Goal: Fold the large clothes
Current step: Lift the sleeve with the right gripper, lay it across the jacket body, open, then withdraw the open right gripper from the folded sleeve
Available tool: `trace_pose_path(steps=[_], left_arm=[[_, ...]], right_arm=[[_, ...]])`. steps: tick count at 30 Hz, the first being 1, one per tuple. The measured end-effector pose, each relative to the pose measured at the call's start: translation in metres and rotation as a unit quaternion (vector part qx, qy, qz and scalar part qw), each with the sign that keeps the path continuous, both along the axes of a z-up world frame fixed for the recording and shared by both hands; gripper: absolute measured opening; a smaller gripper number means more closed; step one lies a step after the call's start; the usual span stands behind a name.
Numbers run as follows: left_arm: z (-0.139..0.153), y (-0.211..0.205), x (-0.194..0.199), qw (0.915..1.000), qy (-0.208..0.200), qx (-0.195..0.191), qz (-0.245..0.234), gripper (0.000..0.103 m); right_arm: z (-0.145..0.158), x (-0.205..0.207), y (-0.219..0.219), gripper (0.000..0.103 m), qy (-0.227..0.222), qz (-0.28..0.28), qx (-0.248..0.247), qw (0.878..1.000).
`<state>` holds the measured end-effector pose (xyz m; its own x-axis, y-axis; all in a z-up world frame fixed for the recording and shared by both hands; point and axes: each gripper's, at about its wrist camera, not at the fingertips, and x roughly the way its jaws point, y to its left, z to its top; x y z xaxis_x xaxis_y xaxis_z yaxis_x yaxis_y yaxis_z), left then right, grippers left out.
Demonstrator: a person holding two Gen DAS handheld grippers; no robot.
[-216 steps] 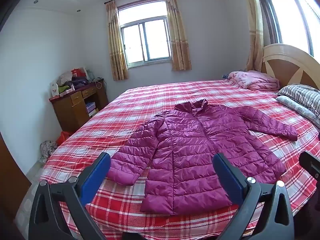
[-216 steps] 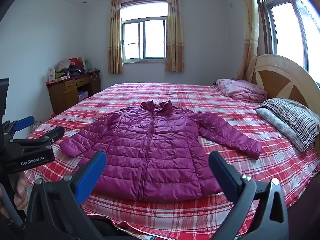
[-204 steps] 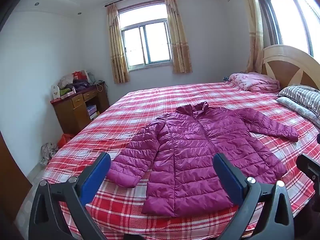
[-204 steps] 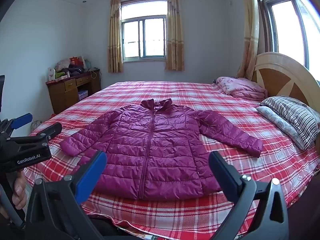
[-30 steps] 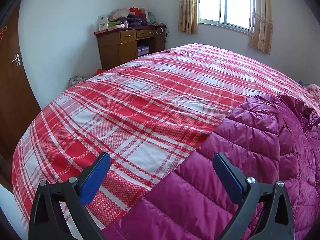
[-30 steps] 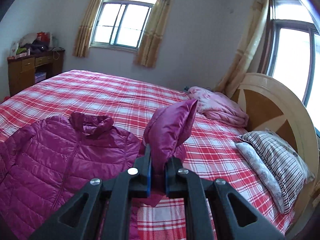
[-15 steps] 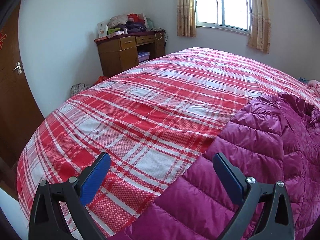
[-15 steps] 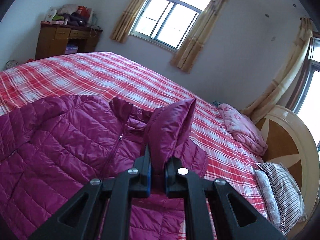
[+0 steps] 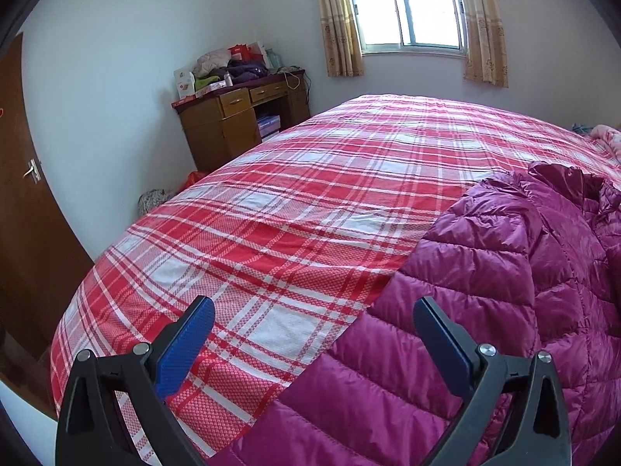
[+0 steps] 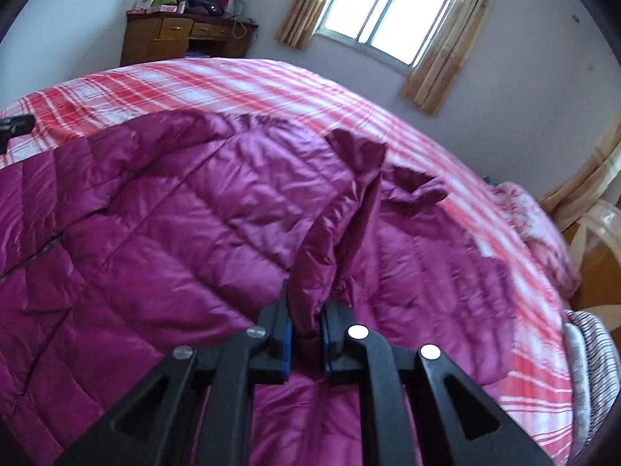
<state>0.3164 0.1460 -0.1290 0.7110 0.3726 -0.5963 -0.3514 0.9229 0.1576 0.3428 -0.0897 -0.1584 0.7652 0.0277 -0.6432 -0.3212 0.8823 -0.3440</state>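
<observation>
Lying front-up on the plaid bed (image 9: 295,209), the jacket (image 10: 163,240) spreads across the near part of the right wrist view, collar (image 10: 361,147) toward the far window (image 10: 384,11). Its sleeve (image 10: 330,240) is doubled back over the chest, and the cuff end runs up between the pads of the right gripper (image 10: 304,336), which points downward over the jacket's front. These jaws have just been opening a little; the gap between them is narrow and the sleeve fabric fills it, the pads pressing it from both sides.

The left gripper (image 9: 310,343) points down at the bed's near left part, tilted, its blue pads (image 9: 186,345) spread wide with nothing between them. Plaid sheet lies under the left pad; the jacket's other sleeve and shoulder lie under and beyond the right pad, not touching it as far as can be seen.

Far left stands a desk (image 9: 236,124) piled with clutter, beside a brown door (image 9: 27,209). At the far right of the right wrist view lie a pink blanket (image 10: 539,225), a striped pillow (image 10: 594,365) and the headboard (image 10: 597,264).
</observation>
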Motion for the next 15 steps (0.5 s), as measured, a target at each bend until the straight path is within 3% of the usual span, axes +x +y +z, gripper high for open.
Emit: trace_pose_path(steps=[2,3,4,7,11,14,15], left_arm=[[0.002,-0.005,0.003,1.0000,0.001,0.007,-0.001,0.102],[0.003,-0.007,0.005,1.0000,0.003,0.009,-0.001,0.102],[0.004,-0.010,0.007,0.9999,0.004,0.010,-0.002,0.102],[0.011,-0.018,0.010,0.9998,0.000,0.016,-0.006,0.102],[0.021,-0.029,0.012,0.9997,-0.009,0.022,-0.010,0.102],[0.027,-0.041,0.014,0.9995,-0.013,0.021,-0.018,0.102],[0.030,-0.047,0.015,0.9995,-0.014,0.021,-0.021,0.102]], right_arm=[[0.001,-0.008,0.003,0.046,0.000,0.021,0.020,1.000],[0.003,-0.015,0.004,0.065,-0.002,0.037,0.034,0.999],[0.007,-0.022,0.007,0.070,-0.007,0.053,0.044,0.998],[0.017,-0.044,0.011,0.070,-0.020,0.086,0.052,0.995],[0.037,-0.067,-0.007,0.069,-0.028,0.103,0.107,0.989],[0.048,-0.061,-0.034,0.063,-0.031,0.066,0.150,0.986],[0.048,-0.053,-0.041,0.055,-0.026,0.041,0.152,0.987]])
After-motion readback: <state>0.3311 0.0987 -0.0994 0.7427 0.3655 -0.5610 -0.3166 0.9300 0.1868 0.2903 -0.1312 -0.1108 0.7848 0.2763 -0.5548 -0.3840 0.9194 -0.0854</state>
